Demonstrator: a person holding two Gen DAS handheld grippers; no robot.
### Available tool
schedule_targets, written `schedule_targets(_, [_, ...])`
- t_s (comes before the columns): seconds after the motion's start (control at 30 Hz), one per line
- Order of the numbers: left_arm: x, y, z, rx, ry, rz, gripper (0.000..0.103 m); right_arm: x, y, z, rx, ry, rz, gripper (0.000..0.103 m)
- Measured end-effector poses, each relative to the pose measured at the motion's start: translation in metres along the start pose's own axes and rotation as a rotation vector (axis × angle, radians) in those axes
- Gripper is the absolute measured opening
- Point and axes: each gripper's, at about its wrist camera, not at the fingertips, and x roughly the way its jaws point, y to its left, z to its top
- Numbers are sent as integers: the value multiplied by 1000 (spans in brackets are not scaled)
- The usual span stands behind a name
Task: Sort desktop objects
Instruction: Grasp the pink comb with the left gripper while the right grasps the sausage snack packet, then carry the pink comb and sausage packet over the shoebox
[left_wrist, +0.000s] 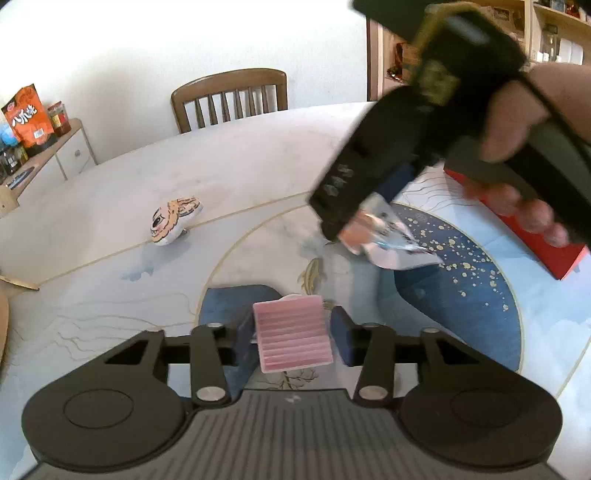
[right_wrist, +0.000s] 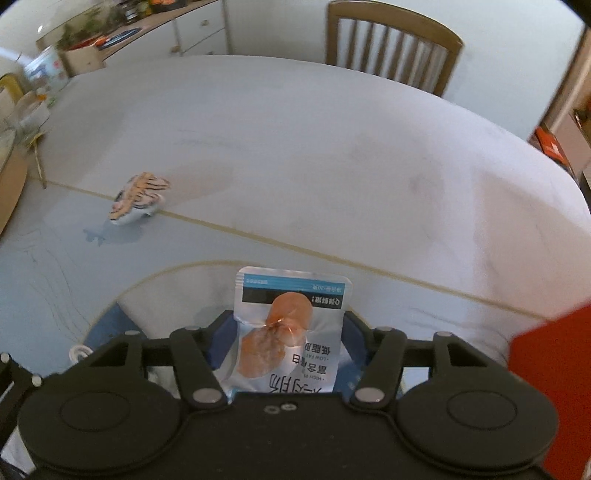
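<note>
My left gripper (left_wrist: 293, 339) is clamped on the pink card (left_wrist: 293, 338) and my right gripper (right_wrist: 286, 341) on the slick snack pouch (right_wrist: 288, 332), which may slide free toward the red box (right_wrist: 550, 391) at three o'clock.

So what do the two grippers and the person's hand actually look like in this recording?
Both grippers are matte black plastic with blue finger pads, silver pivot pins on the linkage arms and round discs either side of a ribbed body. The left gripper and right gripper match. The right hand is bare and has no sleeve. The right unit carries a yellowish marking, too blurred to read.
</note>
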Motion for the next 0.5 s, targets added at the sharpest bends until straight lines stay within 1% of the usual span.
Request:
schedule_targets(0.07, [0,3,0,3,-3,-1,42,-7,-6,-13,23,-1,7,59])
schedule_targets(0.1, [-1,3,0,6,-3,1,42,-7,-6,-13,23,-1,7,59])
schedule_targets(0.2, [2,4,1,3,2,-1,42,-20,-10,-36,42,-6,5,57])
schedule_targets(0.33, [1,6,2,-19,11,-19,42,-32,-13,-50,72,-13,15,56])
schedule_targets(0.5, [-6,7,-1,-41,25,-43,42,-38,-6,-70,97,-22,26,53])
